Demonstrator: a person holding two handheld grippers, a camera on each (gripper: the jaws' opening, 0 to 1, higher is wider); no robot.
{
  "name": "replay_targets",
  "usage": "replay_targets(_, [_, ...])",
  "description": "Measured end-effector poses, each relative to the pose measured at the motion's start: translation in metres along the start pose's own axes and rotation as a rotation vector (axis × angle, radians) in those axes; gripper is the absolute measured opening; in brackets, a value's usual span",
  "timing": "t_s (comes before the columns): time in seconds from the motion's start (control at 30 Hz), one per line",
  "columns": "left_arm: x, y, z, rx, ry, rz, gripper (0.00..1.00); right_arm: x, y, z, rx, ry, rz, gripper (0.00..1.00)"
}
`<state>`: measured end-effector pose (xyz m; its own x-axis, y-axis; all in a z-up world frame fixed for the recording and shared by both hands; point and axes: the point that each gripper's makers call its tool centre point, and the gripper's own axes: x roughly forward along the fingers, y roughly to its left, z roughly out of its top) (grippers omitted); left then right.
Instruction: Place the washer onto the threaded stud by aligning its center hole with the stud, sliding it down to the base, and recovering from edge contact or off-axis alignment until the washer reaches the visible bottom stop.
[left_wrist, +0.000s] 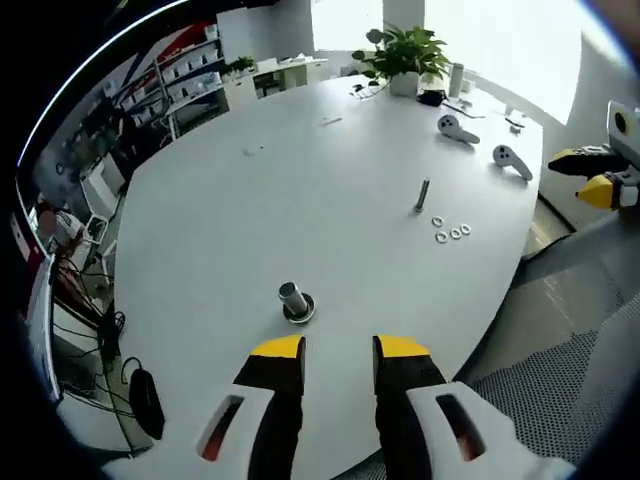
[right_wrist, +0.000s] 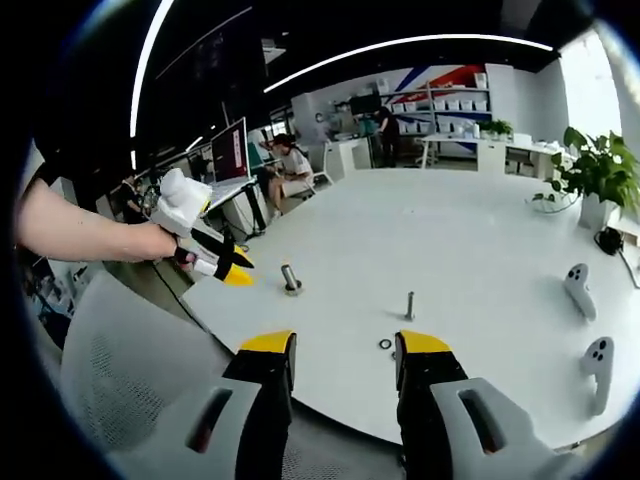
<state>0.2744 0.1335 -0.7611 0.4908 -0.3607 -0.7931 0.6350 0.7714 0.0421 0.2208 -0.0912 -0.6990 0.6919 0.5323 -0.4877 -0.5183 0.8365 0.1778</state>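
Both grippers hang off the near edge of the white table (left_wrist: 250, 215), the left gripper (left_wrist: 338, 348) and the right gripper (right_wrist: 344, 344) each with jaws parted and nothing between them. Just ahead of the left one stands a short stud on a round base (left_wrist: 295, 300). Farther out rises the slim threaded stud (left_wrist: 422, 195), with the washers (left_wrist: 452, 230) (three small rings) lying flat just beside it, and two white controllers (left_wrist: 484, 142) beyond.

I see three washers (left_wrist: 451, 230) lying just beside the upright stud (left_wrist: 422, 195), my left gripper (left_wrist: 338, 346) well apart, jaws parted.
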Motion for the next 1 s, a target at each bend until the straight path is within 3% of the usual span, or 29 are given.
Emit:
replay_targets(0.3, [-0.034, -0.008, 0.003, -0.042, -0.094, -0.005, 0.27, -0.002, -0.003, 0.002, 0.013, -0.014, -0.015, 0.42])
replay_targets(0.37, [-0.046, -0.012, 0.004, -0.067, -0.141, -0.024, 0.27, 0.001, 0.0, -0.002, 0.002, 0.01, 0.0, 0.42])
replay_targets(0.57, [-0.061, -0.021, -0.001, -0.112, -0.193, -0.053, 0.28, 0.0, 0.001, -0.004, -0.002, 0.025, 0.002, 0.42])
replay_targets(0.73, [-0.071, -0.03, 0.002, -0.091, -0.208, -0.084, 0.29, 0.001, -0.001, -0.006, -0.003, 0.036, -0.005, 0.43])
replay_targets(0.8, [-0.08, -0.033, 0.01, -0.055, -0.252, -0.084, 0.29, 0.001, -0.001, -0.008, -0.006, 0.046, -0.008, 0.43])
replay_targets(1.0, [-0.091, -0.037, 0.006, -0.103, -0.281, -0.117, 0.29, 0.0, -0.012, -0.013, 0.01, 0.074, -0.059, 0.43])
